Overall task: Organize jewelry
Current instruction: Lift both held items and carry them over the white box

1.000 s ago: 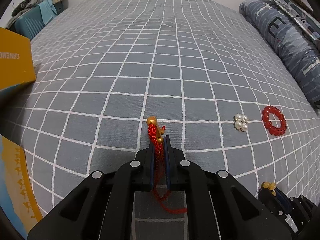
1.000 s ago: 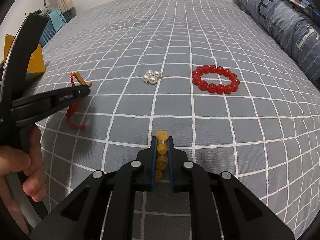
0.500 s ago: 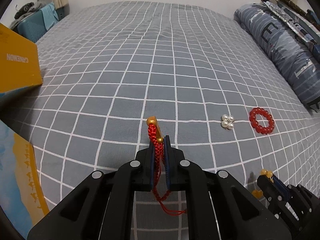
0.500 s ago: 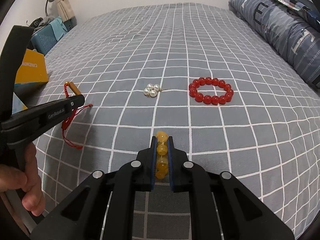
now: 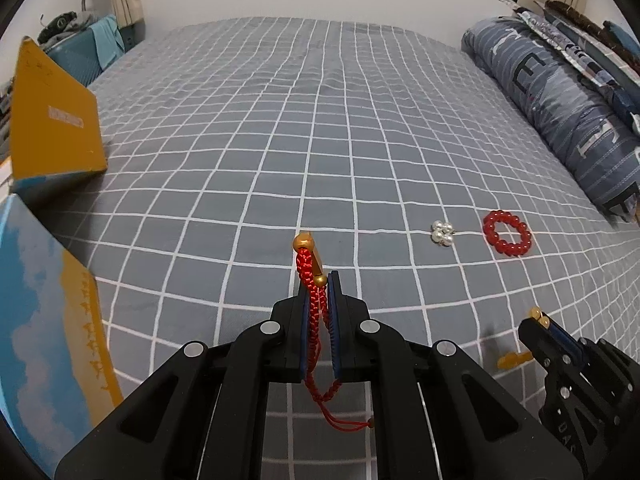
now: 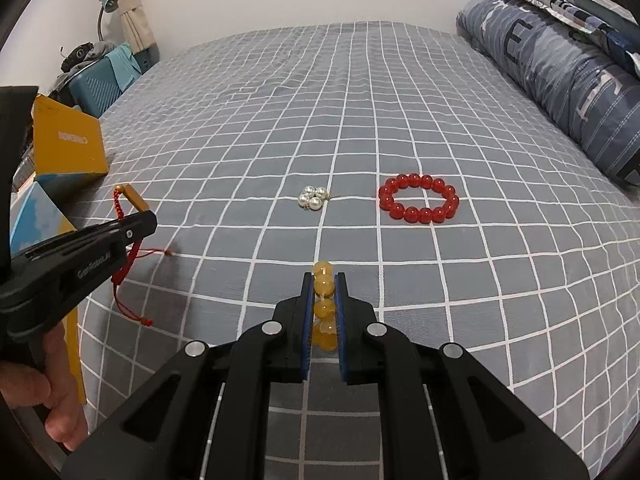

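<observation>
Both grippers have lifted, the left gripper (image 5: 319,280) clamping the red cord bracelet (image 5: 310,264) lengthwise, the right gripper (image 6: 323,280) clamping the yellow bead bracelet (image 6: 322,280), with the box (image 5: 56,120) nearer the left jaws.

Both tongs are clamped: the left tongs (image 5: 319,280) level over the bed, the right tongs (image 6: 324,280) beside them.

Black plastic left gripper (image 5: 319,280), blue pads, silver screws, white lettering, right gripper (image 6: 324,280) alike, bare-skinned hand (image 6: 48,412)
</observation>
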`<state>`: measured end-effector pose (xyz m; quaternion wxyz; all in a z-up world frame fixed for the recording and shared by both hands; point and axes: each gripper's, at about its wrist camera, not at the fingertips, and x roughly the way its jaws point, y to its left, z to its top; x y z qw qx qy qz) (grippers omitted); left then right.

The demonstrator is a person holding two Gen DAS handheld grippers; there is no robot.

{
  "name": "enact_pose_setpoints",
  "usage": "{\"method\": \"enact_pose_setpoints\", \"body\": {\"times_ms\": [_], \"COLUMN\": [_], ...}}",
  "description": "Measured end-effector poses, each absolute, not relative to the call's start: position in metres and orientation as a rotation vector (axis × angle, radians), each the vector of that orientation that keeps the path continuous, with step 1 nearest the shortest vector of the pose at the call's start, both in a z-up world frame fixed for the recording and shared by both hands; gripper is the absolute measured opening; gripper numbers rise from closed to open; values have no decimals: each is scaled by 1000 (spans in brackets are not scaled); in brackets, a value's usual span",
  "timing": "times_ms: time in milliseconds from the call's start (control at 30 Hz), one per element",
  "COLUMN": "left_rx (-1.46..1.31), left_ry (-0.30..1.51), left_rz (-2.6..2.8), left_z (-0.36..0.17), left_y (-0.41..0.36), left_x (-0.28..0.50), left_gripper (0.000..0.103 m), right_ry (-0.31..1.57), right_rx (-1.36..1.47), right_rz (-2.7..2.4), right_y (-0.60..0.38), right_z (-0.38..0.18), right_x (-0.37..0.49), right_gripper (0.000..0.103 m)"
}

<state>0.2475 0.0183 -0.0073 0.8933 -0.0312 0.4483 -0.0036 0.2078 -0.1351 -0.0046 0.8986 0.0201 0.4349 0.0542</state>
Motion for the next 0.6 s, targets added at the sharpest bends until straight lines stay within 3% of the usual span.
{"method": "enact_pose_setpoints", "body": {"times_ms": [600], "left_rx": [-52], "left_ry": [873], "left_rz": [-25], "left_z": [27], "left_y": [17], "left_x": [210], "left_gripper": [7], "right_ry": [848], "right_rx": [31], "right_rz": [112], "right_y": [-128], "right_z": [29], "right_x": [185], "right_gripper": [9]}}
